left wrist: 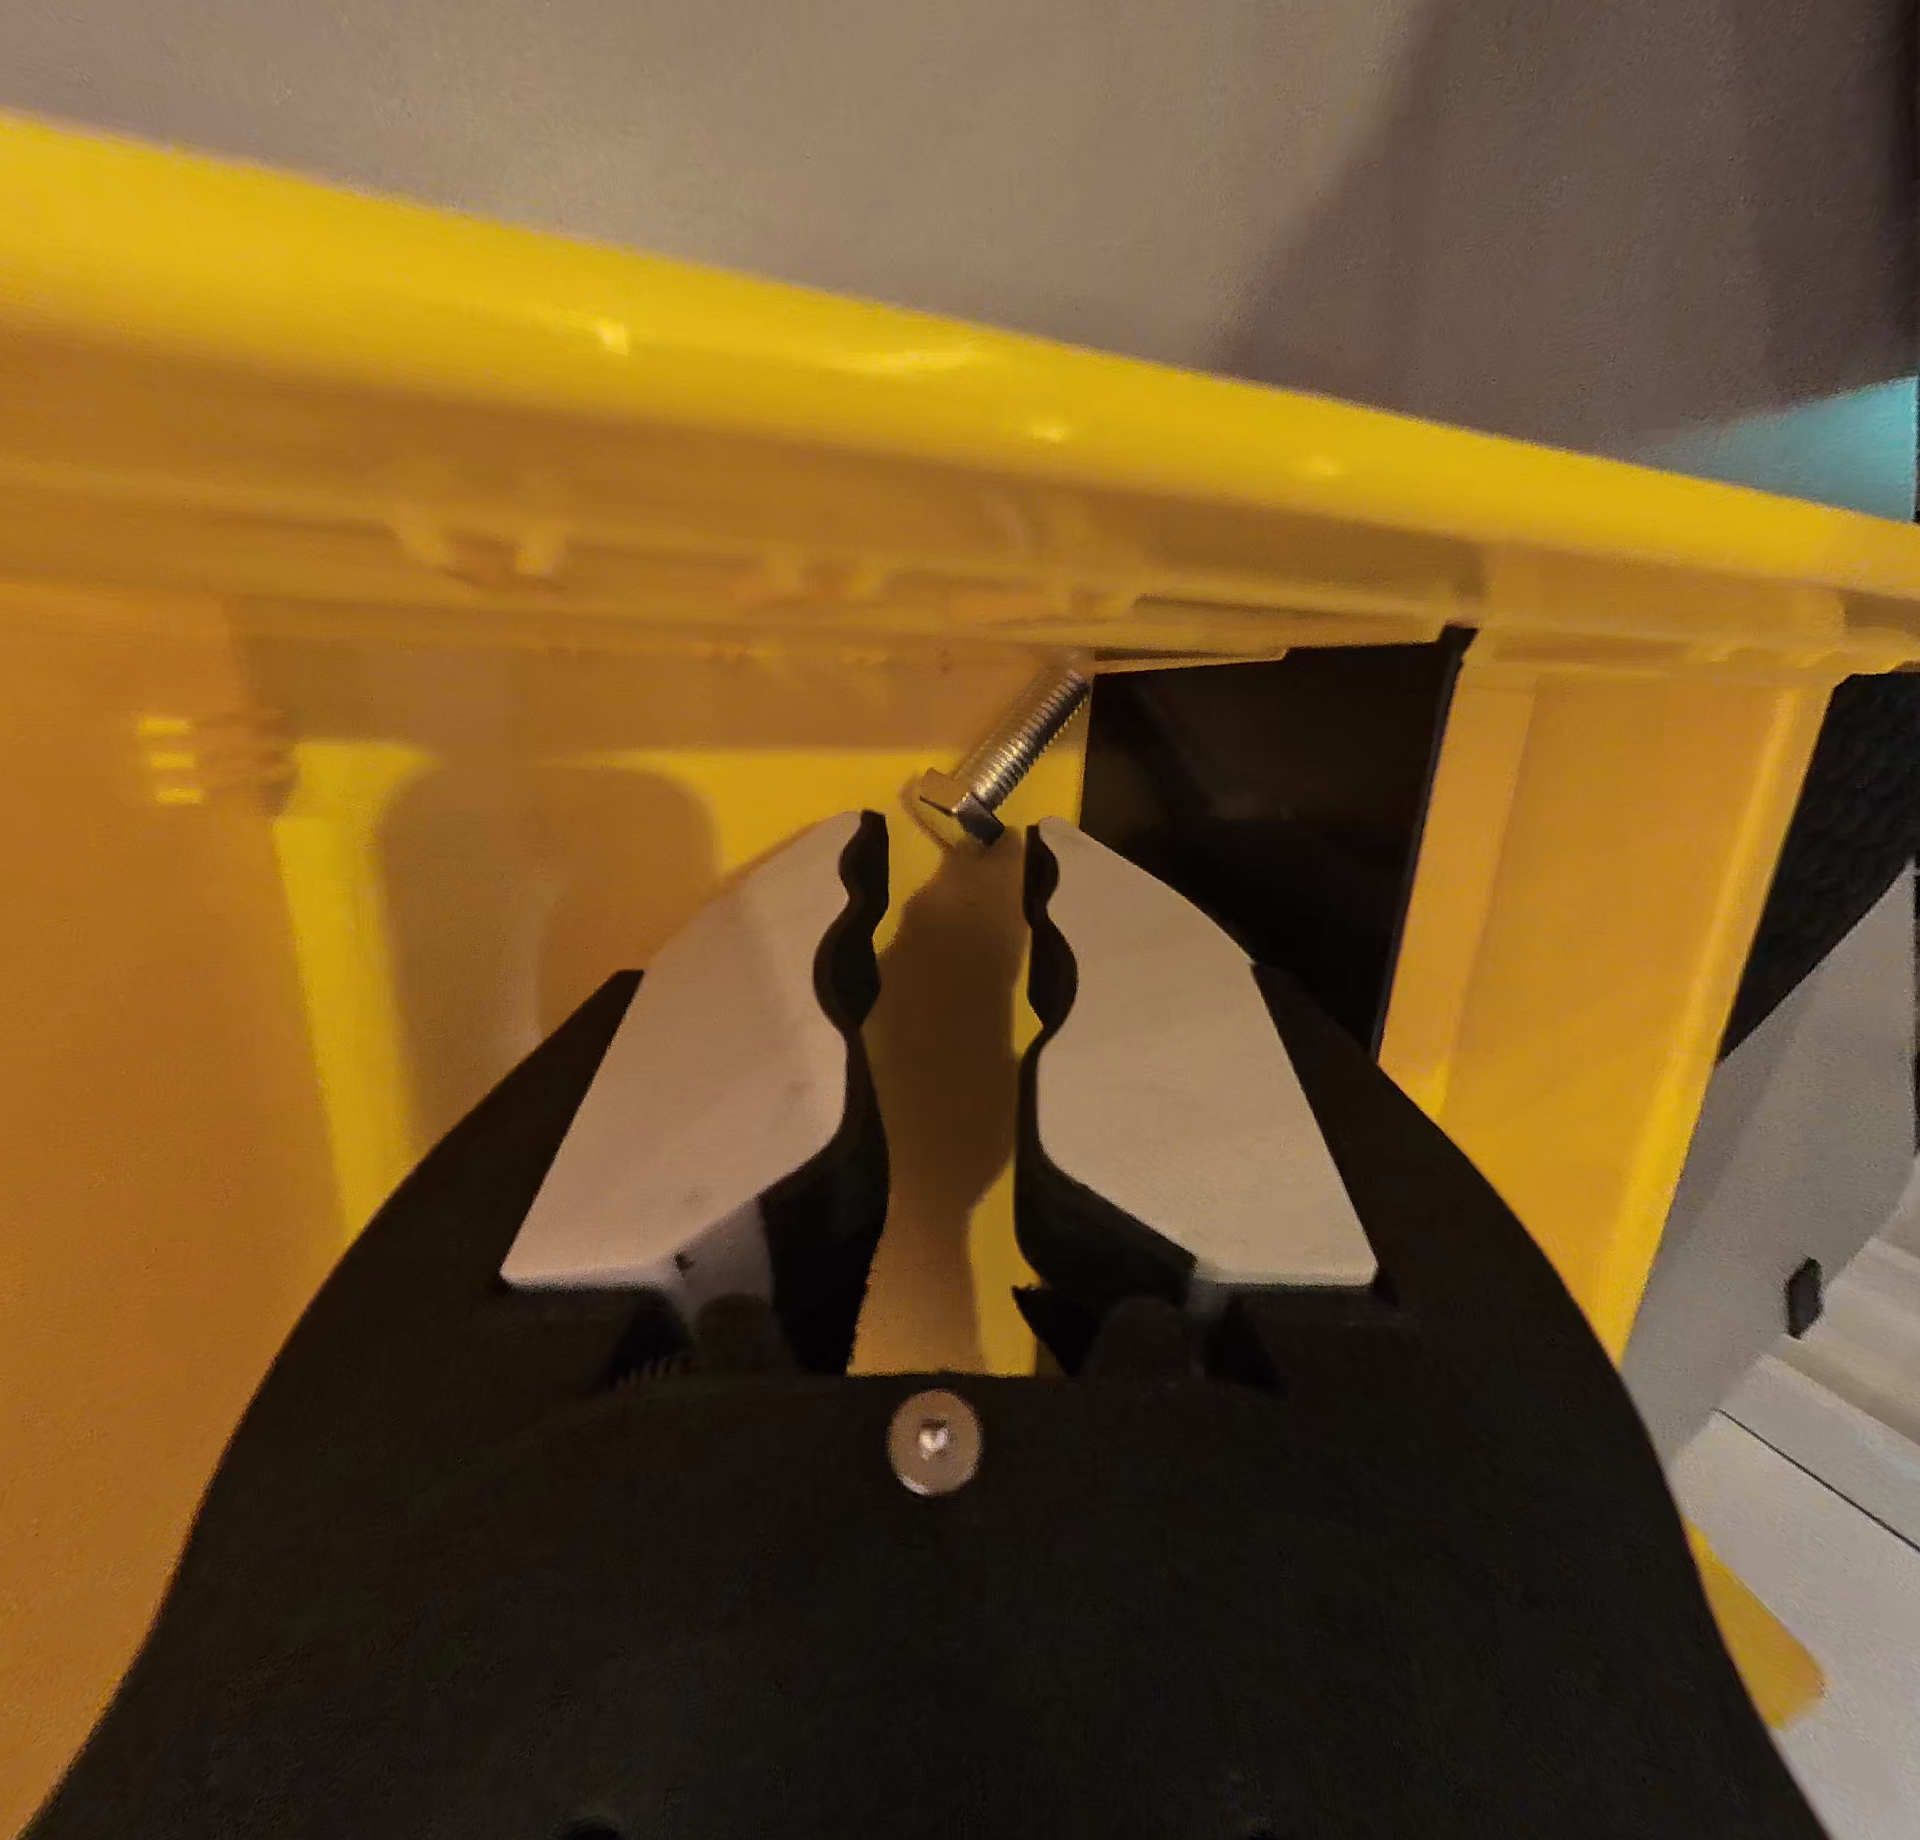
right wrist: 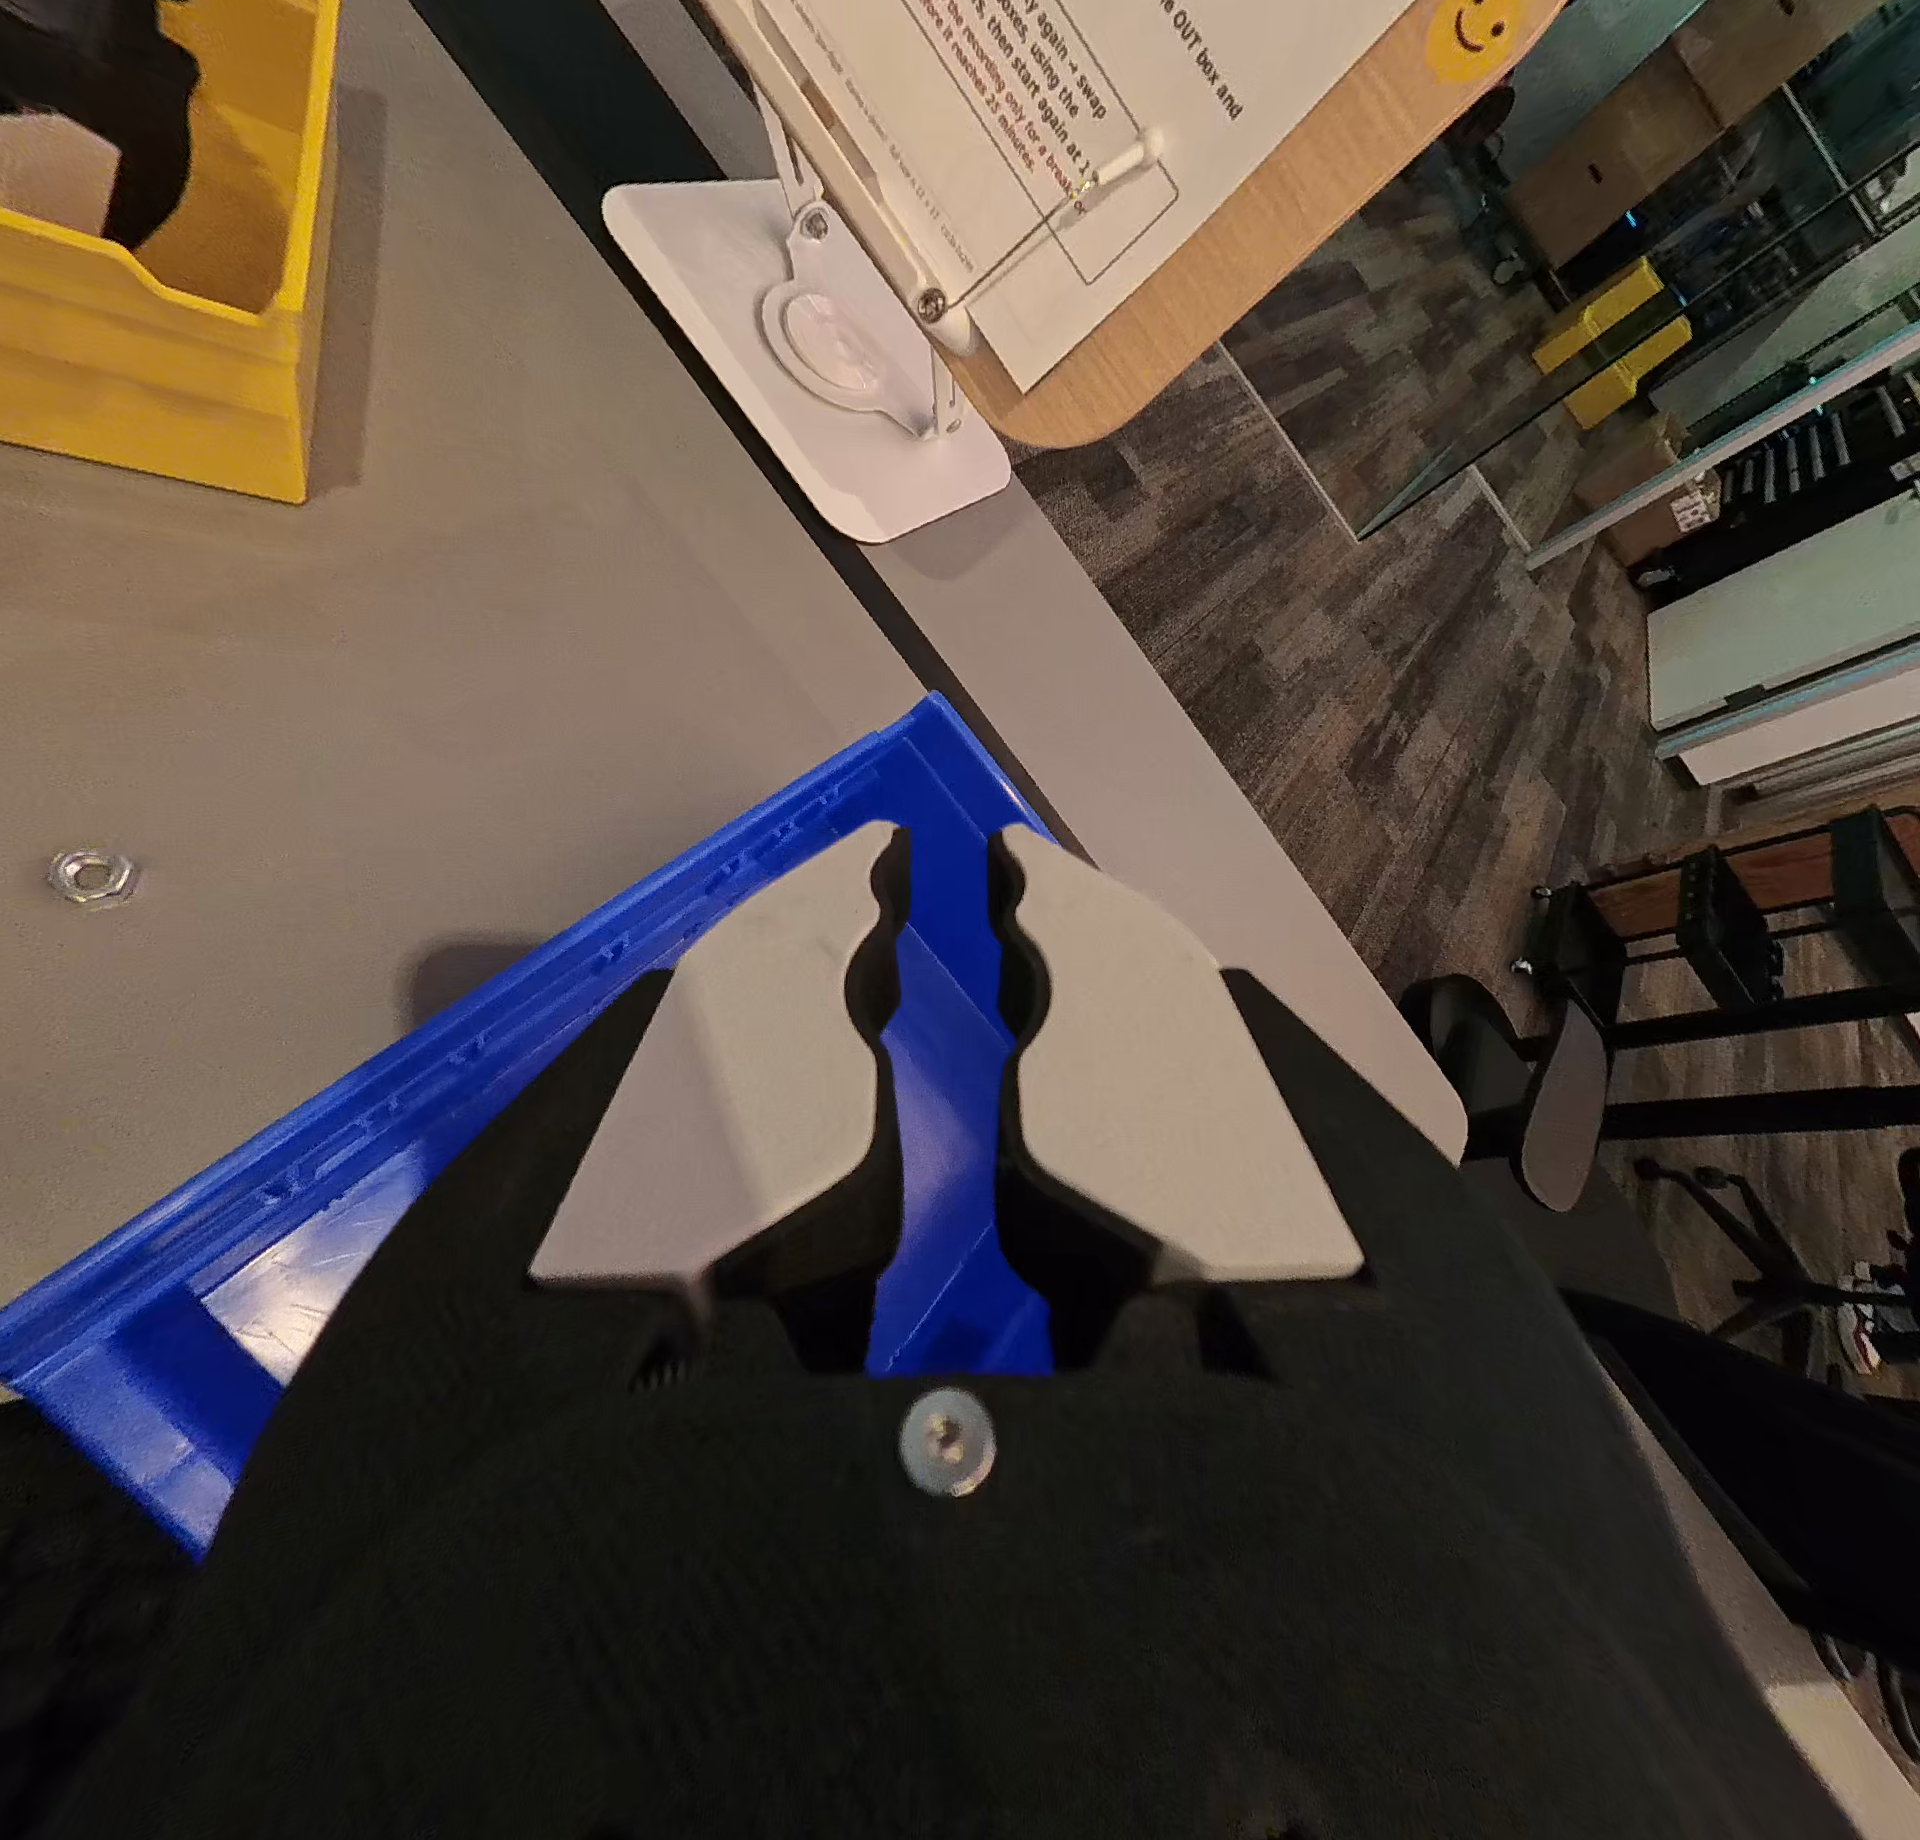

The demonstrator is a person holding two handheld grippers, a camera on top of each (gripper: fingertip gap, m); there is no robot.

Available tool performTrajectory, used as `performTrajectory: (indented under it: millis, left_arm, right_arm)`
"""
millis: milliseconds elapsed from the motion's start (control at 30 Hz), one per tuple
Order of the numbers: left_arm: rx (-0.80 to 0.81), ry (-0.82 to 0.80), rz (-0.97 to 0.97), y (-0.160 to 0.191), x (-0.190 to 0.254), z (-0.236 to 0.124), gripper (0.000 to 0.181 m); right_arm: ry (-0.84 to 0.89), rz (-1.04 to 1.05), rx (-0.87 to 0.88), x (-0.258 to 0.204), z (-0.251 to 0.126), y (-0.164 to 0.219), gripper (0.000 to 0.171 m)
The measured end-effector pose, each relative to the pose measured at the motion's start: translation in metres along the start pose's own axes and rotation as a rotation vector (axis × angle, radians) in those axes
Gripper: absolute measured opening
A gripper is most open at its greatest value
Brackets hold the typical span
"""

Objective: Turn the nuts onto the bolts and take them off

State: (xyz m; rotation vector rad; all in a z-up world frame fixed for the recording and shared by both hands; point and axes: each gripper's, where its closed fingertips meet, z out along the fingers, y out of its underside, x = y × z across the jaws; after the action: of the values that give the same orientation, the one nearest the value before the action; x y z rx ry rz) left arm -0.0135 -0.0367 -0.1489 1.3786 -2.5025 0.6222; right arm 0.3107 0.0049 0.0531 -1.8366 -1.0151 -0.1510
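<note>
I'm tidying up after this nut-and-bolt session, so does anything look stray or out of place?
Yes. One nut lies alone on the grey table, outside both the yellow bin and the blue bin. A bolt also leans askew against the yellow bin's inner wall, just beyond the open left gripper.

Inside the bin (left wrist: 312, 907), the bolt (left wrist: 1003, 764) leans against the far wall, just ahead of the left gripper (left wrist: 956, 834). Over on the table (right wrist: 416, 647), the nut (right wrist: 91, 876) lies left of the second bin (right wrist: 520, 1021), under the right gripper (right wrist: 945, 845).
</note>
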Motion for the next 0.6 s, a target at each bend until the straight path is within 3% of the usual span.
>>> performTrajectory:
  millis: [600]
  left_arm:
    - [0.02, -0.086, -0.04, 0.008, -0.006, -0.003, 0.016]
  right_arm:
    - [-0.006, -0.027, -0.025, -0.004, 0.0, 0.002, 0.015]
